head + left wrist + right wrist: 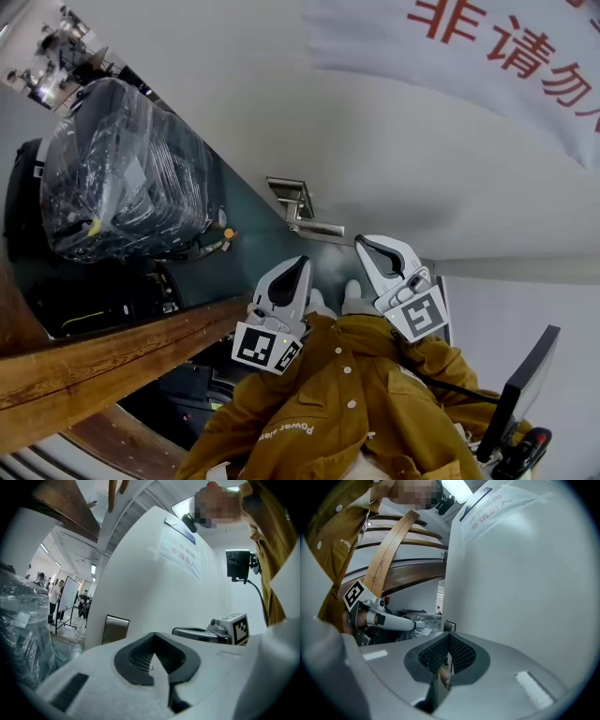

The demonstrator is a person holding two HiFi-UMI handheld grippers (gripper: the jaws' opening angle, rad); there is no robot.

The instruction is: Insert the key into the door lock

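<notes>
The right gripper (449,641) has its dark ribbed fingers (461,654) pressed together on a small brass-coloured key (444,673). The key sits upright in the seam between them, with only a thin sliver and a brownish edge showing. The left gripper (154,644) also has its fingers closed tip to tip; a tiny glint sits at the seam, too small to tell what it is. In the head view the left gripper (302,262) and the right gripper (366,246) are side by side in front of a tall white door (394,141), their tips towards it. The brushed-steel door lock (292,199), a rectangular plate with a lever handle below it, lies on the door just beyond the two tips and slightly between them. Neither gripper touches it, and the key is clear of the lock. The same steel plate shows in the left gripper view (115,629), low on the door. A white sign with red characters (506,47) hangs higher on the door. To the left stands a black suitcase wrapped in clear plastic film (122,173), and a curved brown wooden beam (103,361) crosses the lower left. The person's mustard-yellow jacket (347,403) fills the bottom of the head view behind the grippers.
</notes>
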